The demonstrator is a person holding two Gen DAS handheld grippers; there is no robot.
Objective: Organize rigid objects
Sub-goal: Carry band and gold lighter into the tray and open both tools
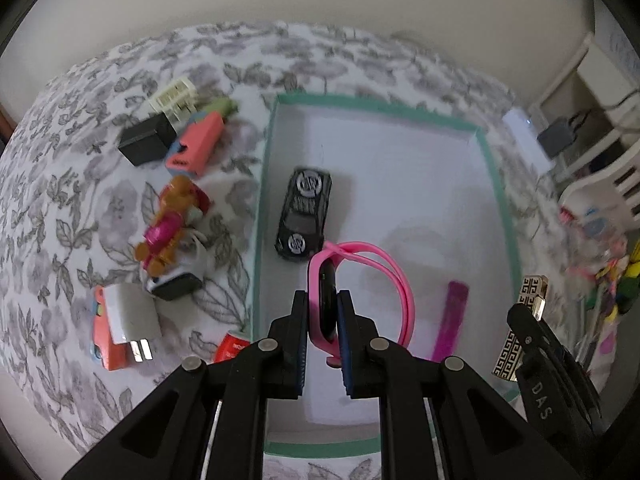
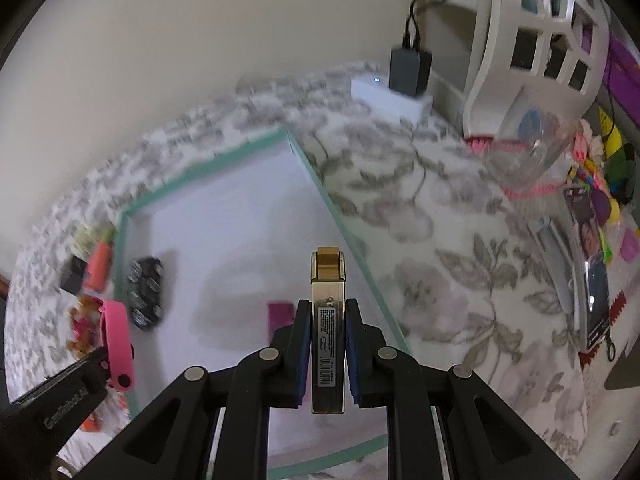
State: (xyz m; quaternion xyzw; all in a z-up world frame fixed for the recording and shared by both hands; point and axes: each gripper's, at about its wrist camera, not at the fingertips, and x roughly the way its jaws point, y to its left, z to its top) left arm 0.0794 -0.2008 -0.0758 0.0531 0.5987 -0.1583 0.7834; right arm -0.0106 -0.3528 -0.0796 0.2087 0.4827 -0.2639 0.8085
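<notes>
Left tool [image 1: 323, 312] clamped on pink watch [image 1: 326, 300], right tool [image 2: 327, 320] gripping gold lighter [image 2: 328, 320], both over the tray [image 1: 496, 184]. Already inside: toy car [image 1: 304, 212], purple stick [image 1: 452, 320]. Chargers [image 1: 148, 144] and toys left outside on the tablecloth [image 1: 60, 220].

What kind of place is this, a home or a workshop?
Probably a home room. A floral cloth covers the surface under a green-rimmed box; toys such as a black toy car lie about, and a white plastic basket stands by the wall.
</notes>
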